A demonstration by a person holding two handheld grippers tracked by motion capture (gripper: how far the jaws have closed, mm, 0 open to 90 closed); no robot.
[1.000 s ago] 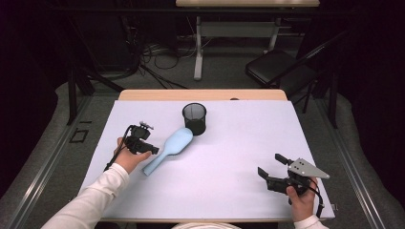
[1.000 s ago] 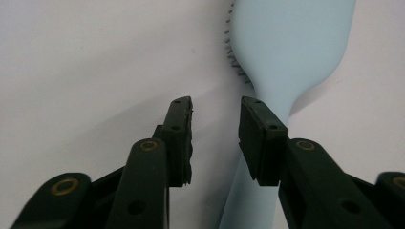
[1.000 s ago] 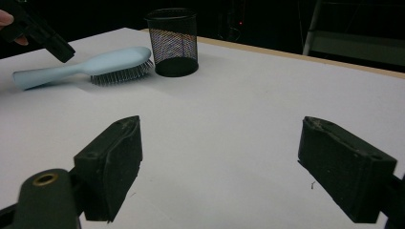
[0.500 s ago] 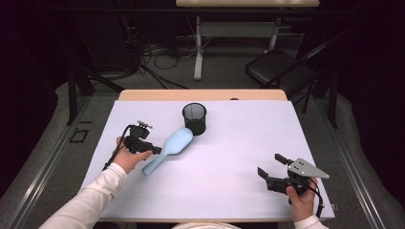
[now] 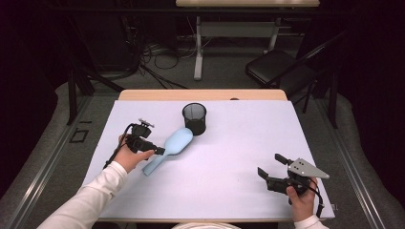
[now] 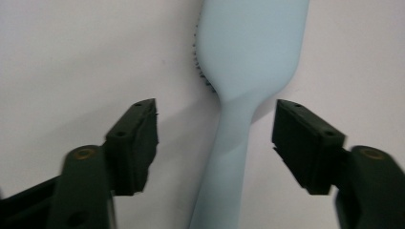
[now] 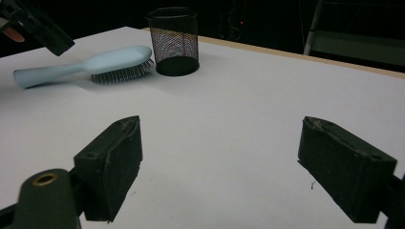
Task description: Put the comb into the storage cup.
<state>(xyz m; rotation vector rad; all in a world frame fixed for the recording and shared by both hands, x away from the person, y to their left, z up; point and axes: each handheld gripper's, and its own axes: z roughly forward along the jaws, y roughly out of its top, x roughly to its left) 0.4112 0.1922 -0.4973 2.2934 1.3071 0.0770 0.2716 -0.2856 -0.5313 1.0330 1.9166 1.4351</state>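
Left gripper view, fingers [image 6: 215,143] just opening, straddling hairbrush [image 6: 239,95] handle, untouched, right fingers [image 7: 234,167] open.

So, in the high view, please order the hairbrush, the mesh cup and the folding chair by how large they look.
1. The folding chair looks largest, though it stands farther from the camera.
2. The hairbrush is next, longer than the cup.
3. The mesh cup looks smallest, but it is not far behind the hairbrush.

- The surface [image 5: 229,186] is a wooden table under a white sheet.
- A pale blue hairbrush [image 5: 171,149] lies bristles-down at about ten o'clock.
- A black mesh cup [image 5: 194,118] stands upright at twelve o'clock, just beside the brush head.
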